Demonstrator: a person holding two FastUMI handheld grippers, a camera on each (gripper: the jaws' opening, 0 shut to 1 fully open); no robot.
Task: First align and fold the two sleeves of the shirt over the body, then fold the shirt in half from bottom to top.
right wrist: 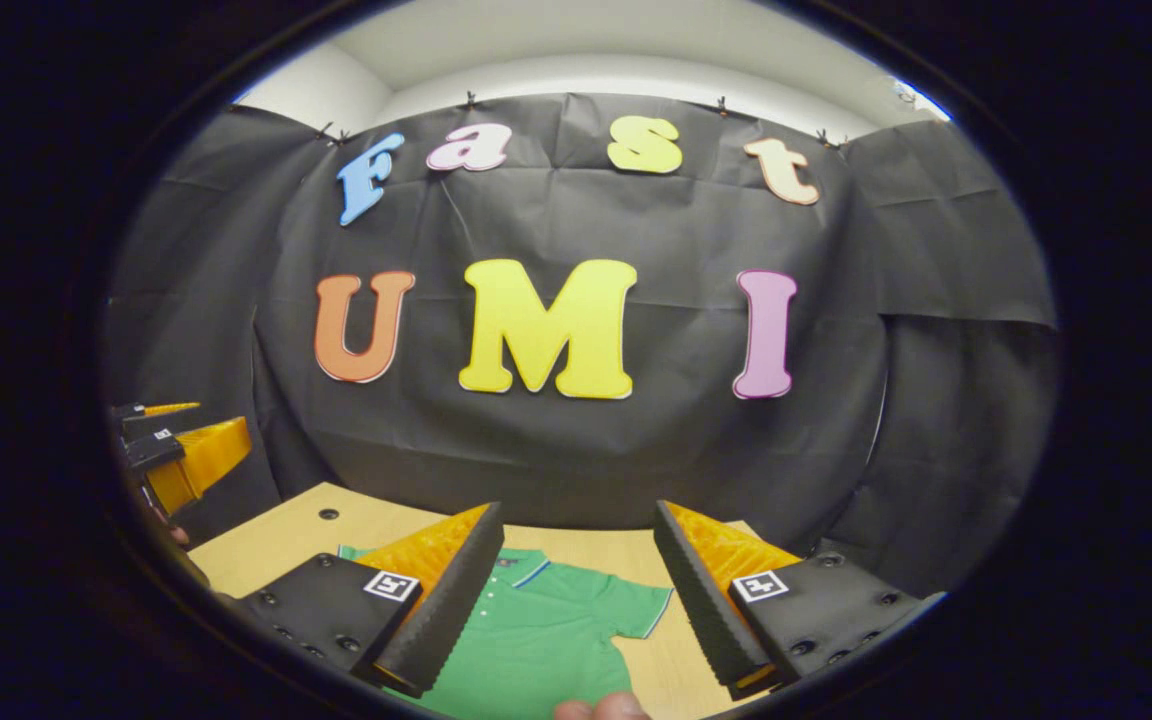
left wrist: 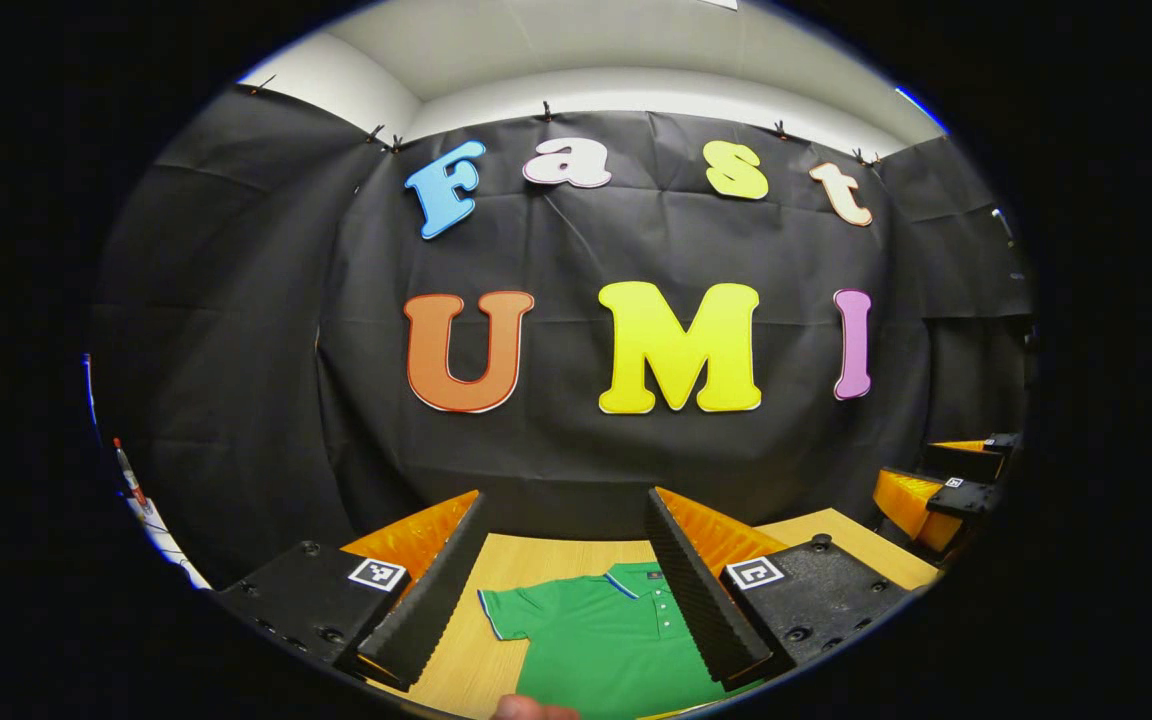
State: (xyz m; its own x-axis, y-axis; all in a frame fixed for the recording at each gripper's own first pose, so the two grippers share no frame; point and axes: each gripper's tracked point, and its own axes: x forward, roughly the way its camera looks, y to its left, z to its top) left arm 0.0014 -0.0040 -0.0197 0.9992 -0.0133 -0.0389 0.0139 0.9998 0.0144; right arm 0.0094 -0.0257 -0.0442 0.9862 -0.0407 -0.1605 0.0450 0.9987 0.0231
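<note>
A green polo shirt [left wrist: 601, 640] lies flat on the wooden tabletop [left wrist: 556, 555], collar toward the black cloth wall, short sleeves spread out to each side. The left tool [left wrist: 561, 640] hangs above it with jaws wide — nothing between them. The right tool [right wrist: 571, 630] also stands wide and empty over the shirt's other sleeve [right wrist: 641, 605], clear of the fabric.

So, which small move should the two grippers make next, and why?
Probably lower both toward the sleeves. The green shirt lies flat on the table with both sleeves spread out, unfolded. The left gripper and right gripper are open above it, holding nothing.
</note>
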